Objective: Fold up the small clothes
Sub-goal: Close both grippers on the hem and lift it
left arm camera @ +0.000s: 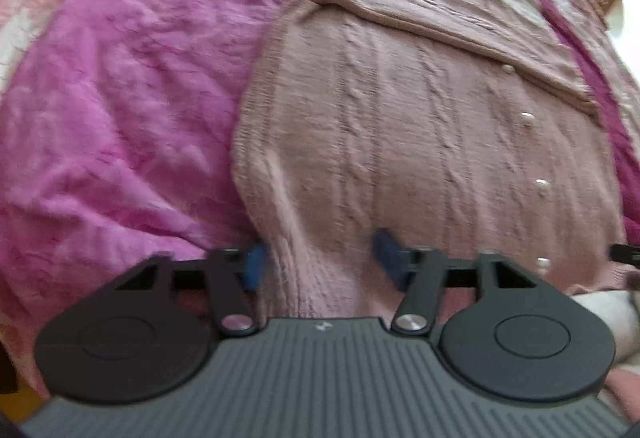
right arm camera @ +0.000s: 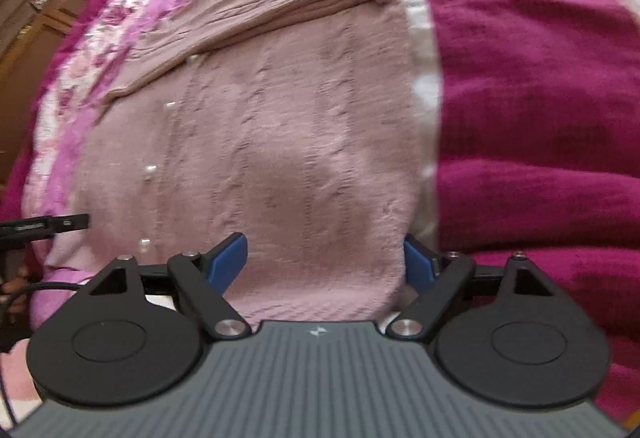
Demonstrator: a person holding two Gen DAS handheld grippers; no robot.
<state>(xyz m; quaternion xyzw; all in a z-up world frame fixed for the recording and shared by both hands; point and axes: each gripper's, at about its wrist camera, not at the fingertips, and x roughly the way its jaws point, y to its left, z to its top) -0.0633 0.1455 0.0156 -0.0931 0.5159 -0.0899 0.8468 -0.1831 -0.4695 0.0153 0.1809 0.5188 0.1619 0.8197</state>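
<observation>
Pink knit cardigan (left arm camera: pixel 420 126) flat on bedspread (left arm camera: pixel 120 98); left tongs (left arm camera: pixel 318 258), right tongs (right arm camera: pixel 326 262) agape, empty.

We're in a home bedroom: a bed covered by a crinkled pink, magenta and cream patchwork bedspread (left arm camera: pixel 120 86) fills both views, with brown wooden panelled furniture (right arm camera: pixel 44 10) at the top-left edge in the right wrist view.
</observation>
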